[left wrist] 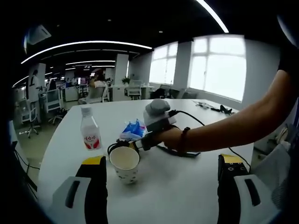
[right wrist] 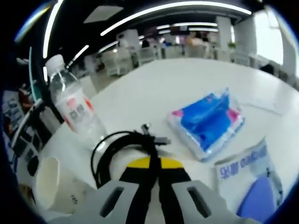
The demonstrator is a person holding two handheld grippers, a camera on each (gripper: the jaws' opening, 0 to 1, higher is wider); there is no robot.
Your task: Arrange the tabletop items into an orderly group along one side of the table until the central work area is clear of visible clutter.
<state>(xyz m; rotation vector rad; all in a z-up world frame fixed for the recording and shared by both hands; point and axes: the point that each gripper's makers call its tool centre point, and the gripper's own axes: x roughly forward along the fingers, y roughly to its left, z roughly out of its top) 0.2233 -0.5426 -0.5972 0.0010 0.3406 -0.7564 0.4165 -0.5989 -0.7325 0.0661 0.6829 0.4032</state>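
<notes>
Here the right gripper (right wrist: 155,179) was clenched on a coiled black cable (right wrist: 122,150), its jaws pressed together over one strand so the loop could be carried as a bundle rather than dragged loose. Just ahead and to the right of this claw lay a blue tissue pack (right wrist: 209,120); ahead and to its left stood a clear water bottle (right wrist: 74,109) with a red label, and close at its left lay the paper cup (right wrist: 46,181), near the cable. A printed blue-and-white packet (right wrist: 245,173) sat at the claw's right. The left gripper (left wrist: 161,179) hung released, jaws wide apart and empty above the white table (left wrist: 187,186). Ahead of it, toward its left jaw, stood the paper cup (left wrist: 124,163), with the bottle (left wrist: 90,131) beyond. These items clustered together, presumably the orderly group being formed at one side.
</notes>
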